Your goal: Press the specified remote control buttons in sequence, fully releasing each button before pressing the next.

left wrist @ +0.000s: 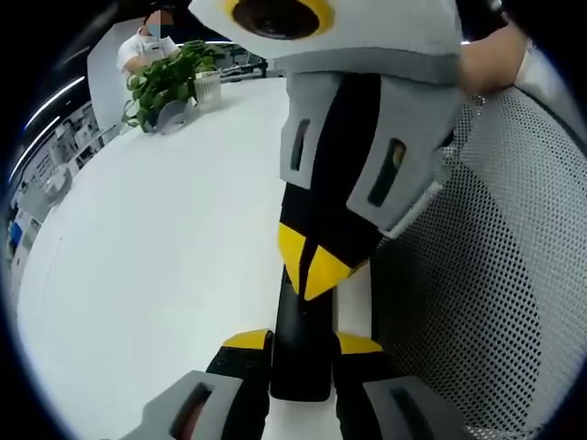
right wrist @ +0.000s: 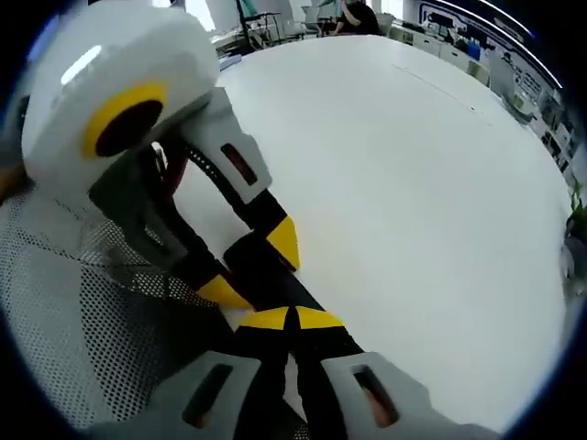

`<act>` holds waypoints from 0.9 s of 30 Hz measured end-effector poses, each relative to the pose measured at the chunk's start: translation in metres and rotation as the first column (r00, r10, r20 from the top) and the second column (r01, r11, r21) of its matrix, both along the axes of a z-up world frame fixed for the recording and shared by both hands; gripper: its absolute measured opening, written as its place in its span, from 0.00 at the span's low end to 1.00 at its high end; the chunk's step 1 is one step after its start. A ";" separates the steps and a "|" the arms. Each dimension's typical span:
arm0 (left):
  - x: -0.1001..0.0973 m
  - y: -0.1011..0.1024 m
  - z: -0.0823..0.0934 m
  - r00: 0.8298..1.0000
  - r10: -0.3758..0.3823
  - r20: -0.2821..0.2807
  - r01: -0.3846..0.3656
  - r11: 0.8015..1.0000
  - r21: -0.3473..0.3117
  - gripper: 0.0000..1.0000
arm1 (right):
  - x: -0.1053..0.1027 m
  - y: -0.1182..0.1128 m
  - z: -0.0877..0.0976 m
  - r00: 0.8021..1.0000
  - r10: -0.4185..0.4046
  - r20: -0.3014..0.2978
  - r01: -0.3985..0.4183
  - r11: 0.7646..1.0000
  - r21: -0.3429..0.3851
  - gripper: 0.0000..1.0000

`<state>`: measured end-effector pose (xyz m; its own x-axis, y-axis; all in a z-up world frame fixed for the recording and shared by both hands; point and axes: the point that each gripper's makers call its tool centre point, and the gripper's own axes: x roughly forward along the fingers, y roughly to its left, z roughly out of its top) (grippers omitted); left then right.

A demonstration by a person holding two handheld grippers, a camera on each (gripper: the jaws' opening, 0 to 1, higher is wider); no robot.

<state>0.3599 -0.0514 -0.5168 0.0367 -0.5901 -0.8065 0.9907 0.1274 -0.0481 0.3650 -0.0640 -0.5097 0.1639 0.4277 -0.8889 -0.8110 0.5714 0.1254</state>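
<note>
Down between my left gripper [left wrist: 303, 353]'s yellow-tipped jaws sits the remote control [left wrist: 301, 353], a slim, glossy black slab, clasped by its long sides and lying on the smooth white worktop [left wrist: 156, 266]. My right gripper [left wrist: 316, 270] comes in from the far side, its grey shell and black jaws clenched tip to tip, the yellow pads forming a wedge that rests on the remote's upper face. In the right gripper view that same gripper [right wrist: 292, 321] has its tips meeting on the dark remote control [right wrist: 266, 275], with my left gripper [right wrist: 248, 270] reaching in from the left. A white perforated mesh panel [left wrist: 495, 257] curves along the right. Far off in the left gripper view stand a leafy potted plant [left wrist: 170, 78] and a seated person [left wrist: 147, 41].
</note>
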 end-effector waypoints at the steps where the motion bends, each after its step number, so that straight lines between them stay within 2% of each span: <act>1: 0.000 0.000 0.000 1.000 -0.001 0.000 0.001 1.000 0.000 0.26 | 0.000 0.000 0.000 1.000 0.010 0.005 -0.010 1.000 -0.007 0.00; 7: 0.000 0.000 0.000 1.000 -0.005 0.005 0.005 1.000 -0.001 0.26 | -0.001 0.001 0.000 0.995 0.080 0.060 -0.077 0.996 -0.047 0.00; 10: 0.000 0.000 0.000 1.000 -0.003 0.007 0.003 1.000 -0.001 0.25 | 0.001 0.001 0.001 0.975 0.180 0.128 -0.169 0.982 -0.089 0.00; 13: 0.001 0.000 0.000 1.000 0.005 0.002 -0.005 1.000 -0.007 0.25 | 0.001 0.001 0.001 0.979 0.160 0.126 -0.152 0.986 -0.074 0.00; 15: 0.001 0.000 0.000 1.000 0.014 -0.005 -0.014 1.000 -0.014 0.25 | 0.003 0.001 0.001 0.988 0.114 0.101 -0.111 0.993 -0.038 0.00; 19: 0.002 0.000 0.000 0.999 0.028 -0.018 -0.028 0.999 -0.029 0.25 | 0.002 0.001 0.001 0.988 0.113 0.104 -0.110 0.993 -0.032 0.00; 24: 0.002 0.000 0.001 0.999 0.029 -0.017 -0.029 0.999 -0.031 0.25 | 0.003 0.000 0.002 0.999 0.034 0.043 -0.035 0.999 0.010 0.00; 27: 0.002 0.000 0.001 0.999 0.030 -0.020 -0.031 0.999 -0.032 0.25 | 0.005 0.003 0.007 0.999 0.027 0.041 -0.029 0.999 0.046 0.00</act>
